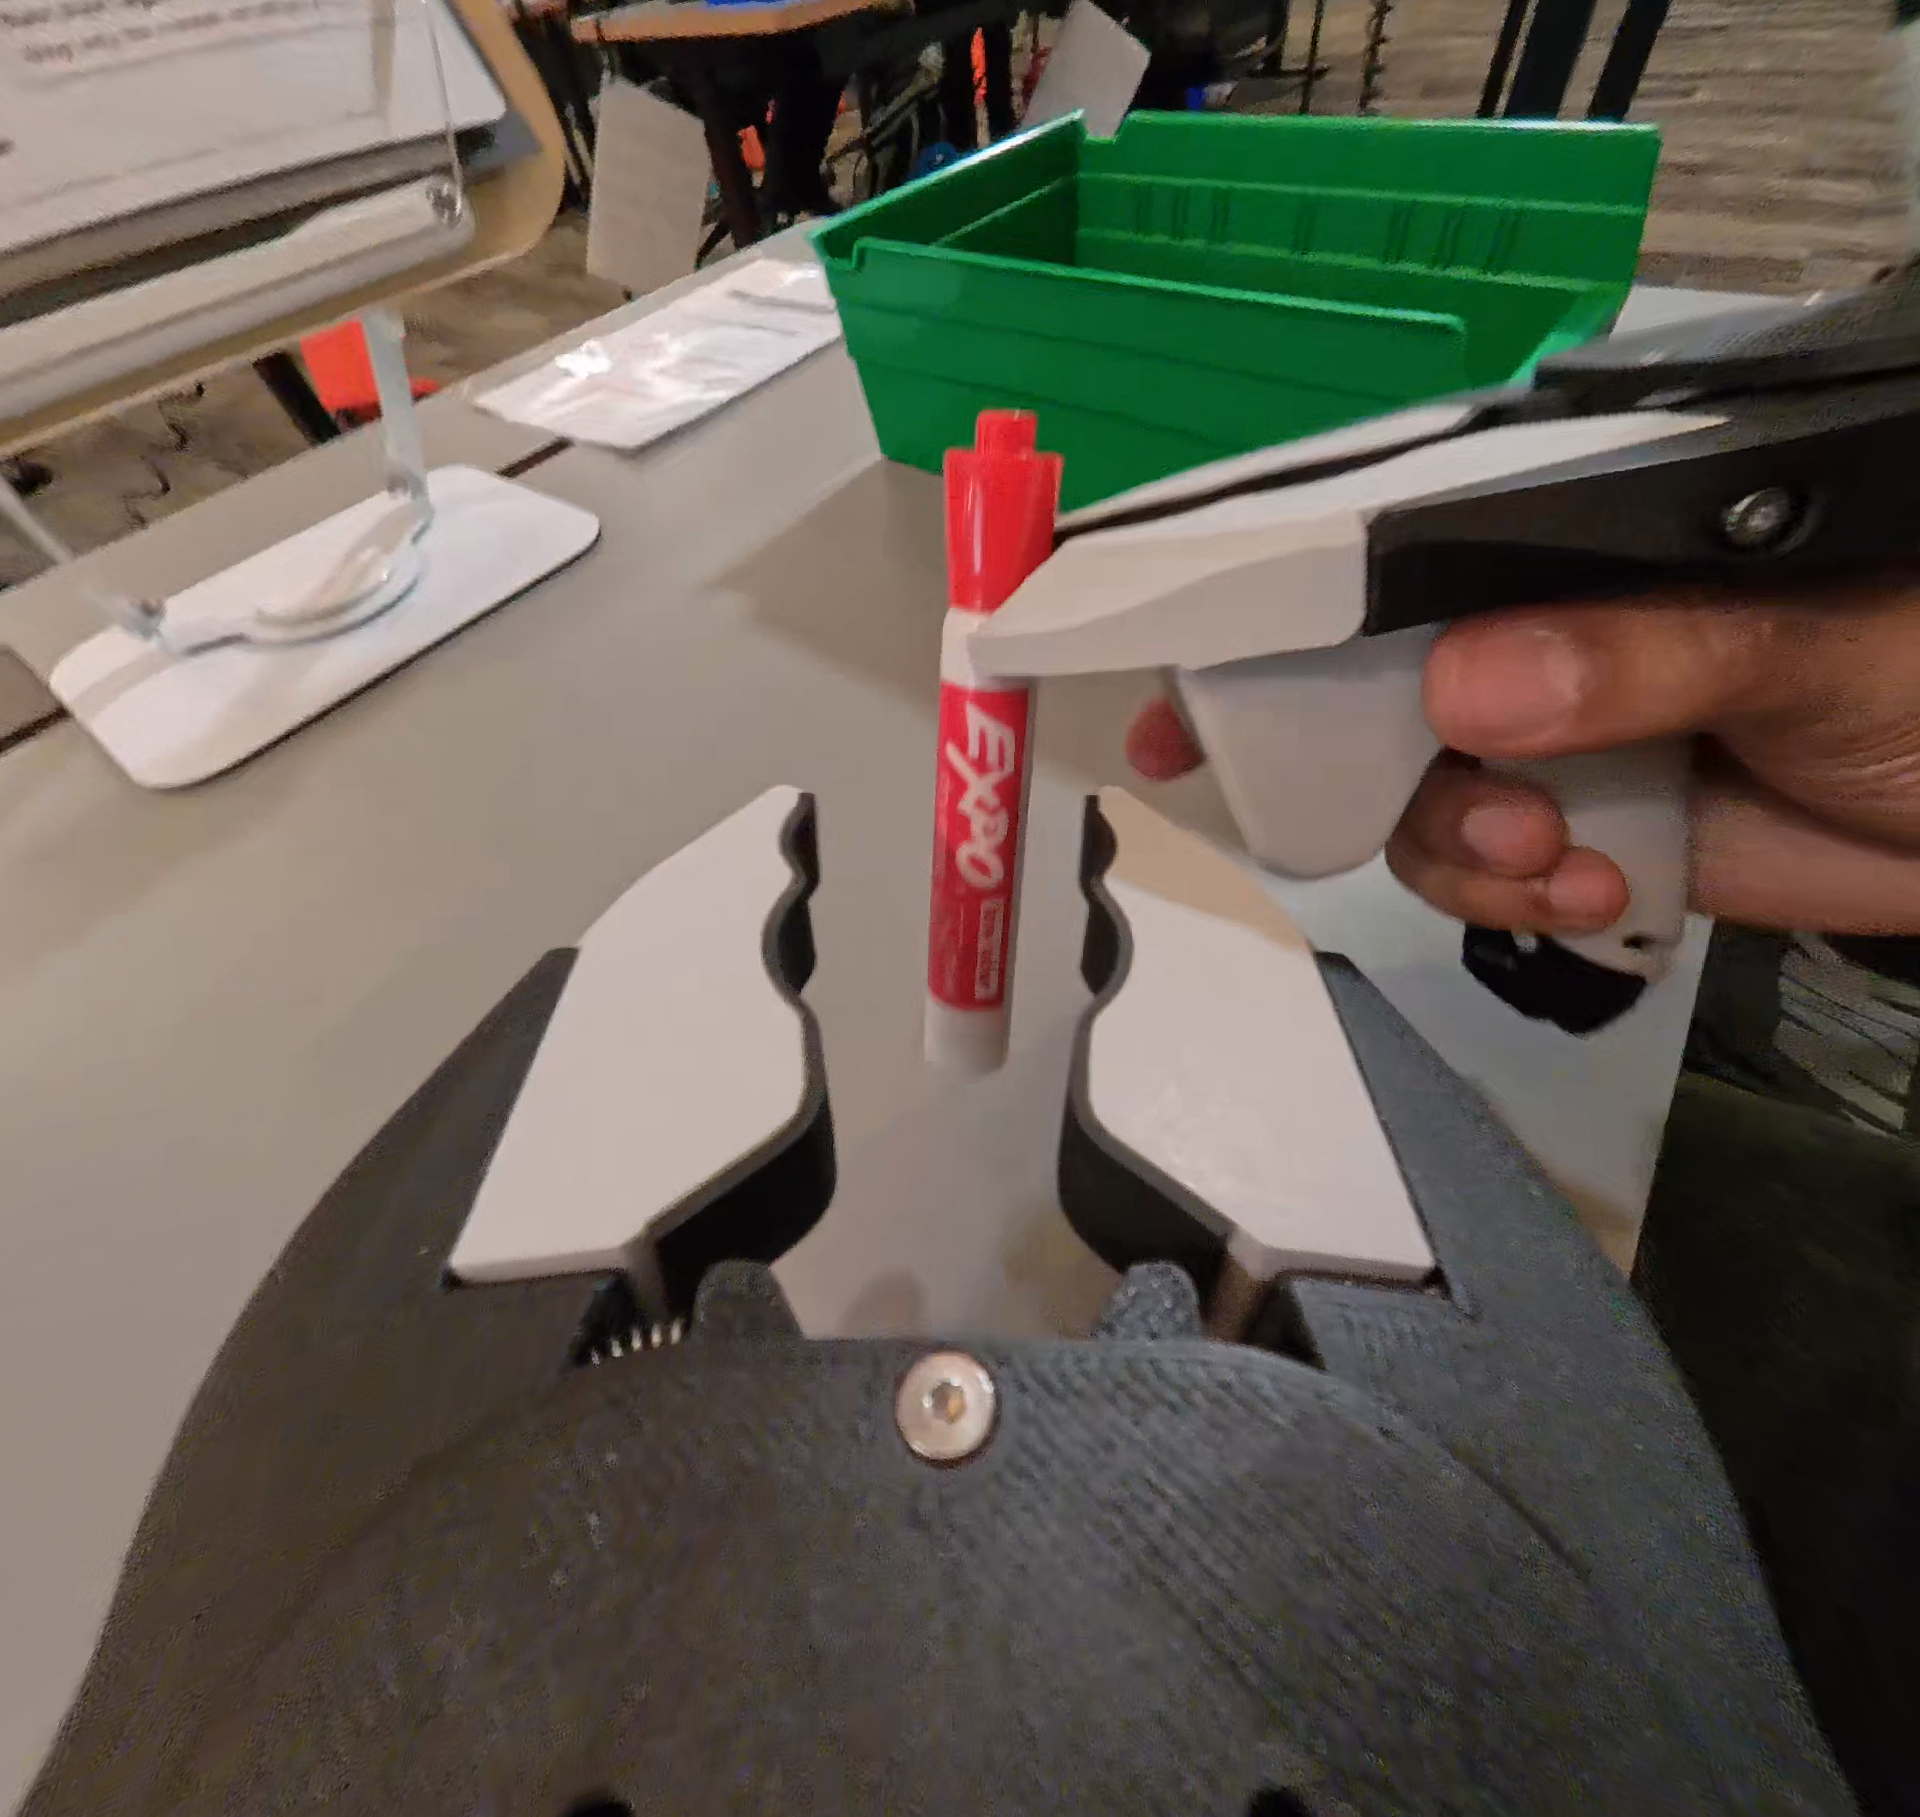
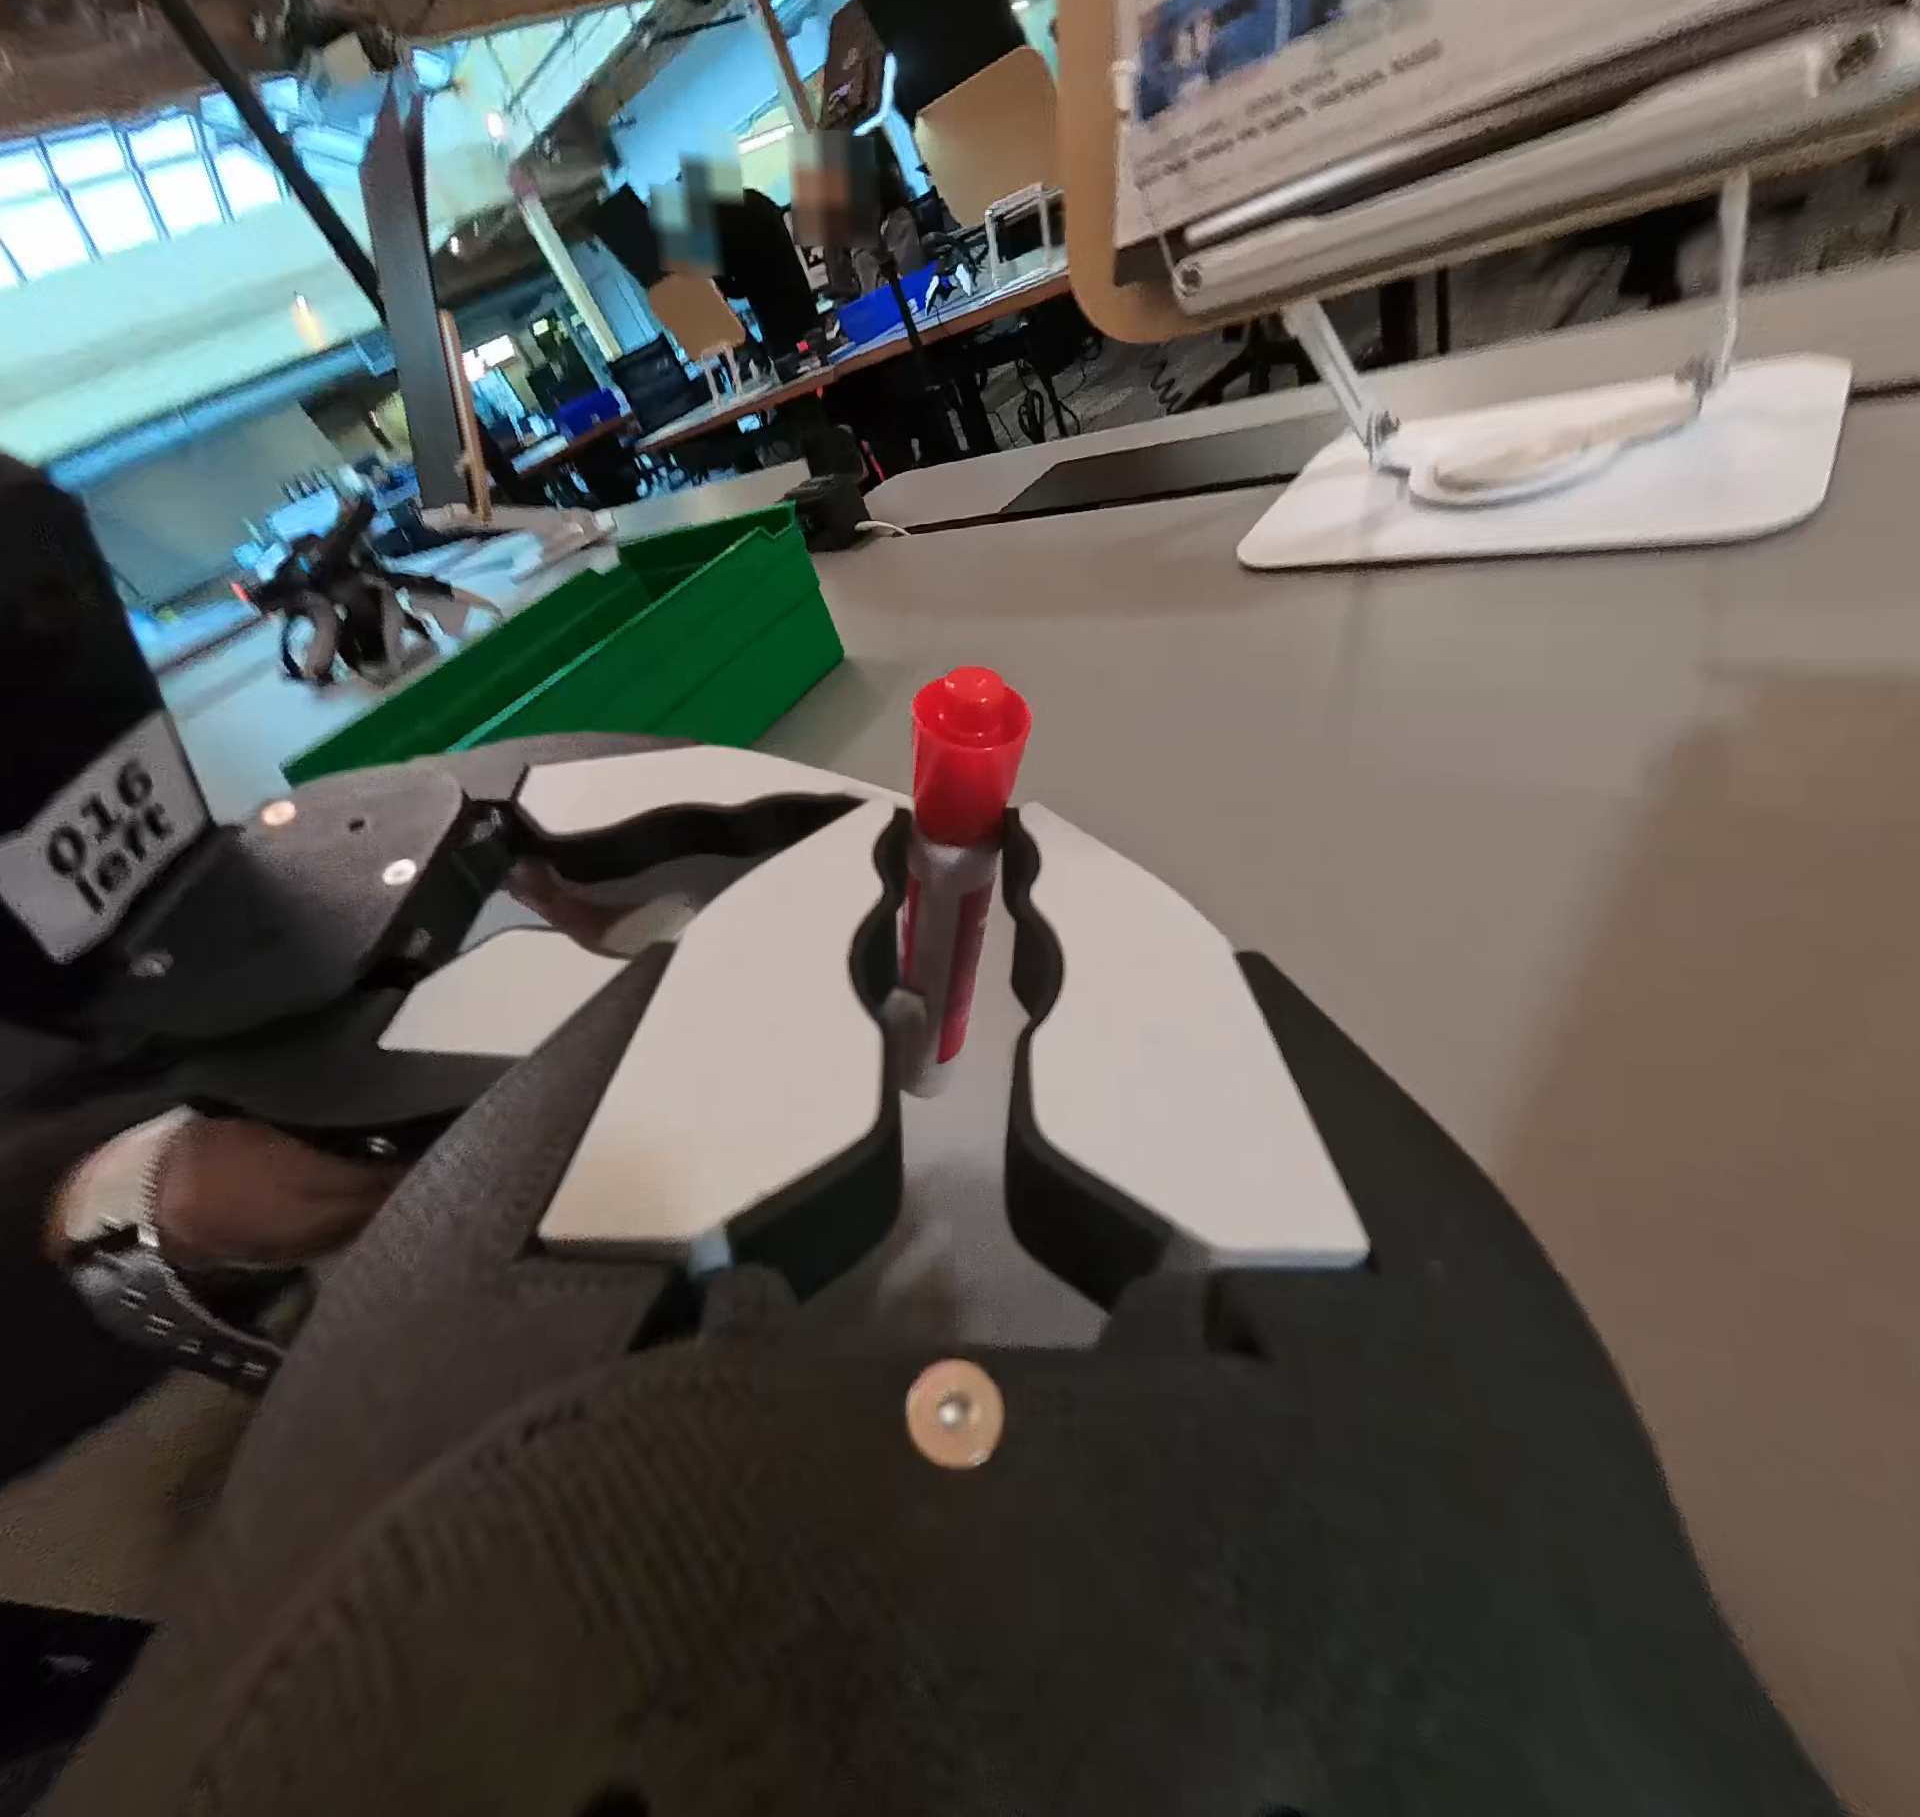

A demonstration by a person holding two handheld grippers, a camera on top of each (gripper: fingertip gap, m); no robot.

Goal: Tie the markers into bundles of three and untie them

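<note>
Left wrist view: right gripper [image 1: 1013, 614] pinches a red marker [image 1: 977, 749] upright just below its cap, above the grey table [image 1: 416, 936], in front of the green bin [image 1: 1195, 313]. Left gripper [image 1: 948, 920] is spread, empty, straddling the marker's lower end. Risk: the shallow tip pinch lets the marker pivot or drop if bumped.

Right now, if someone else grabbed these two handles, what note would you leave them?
Right gripper: shut on the red marker, held upright just under its cap, above the grey table.
Left gripper: open, fingers either side of the marker's lower barrel, not touching.
Green bin: behind the marker, looks empty.
Done: marker lifted. Cap on. Left has no grip yet.
</note>
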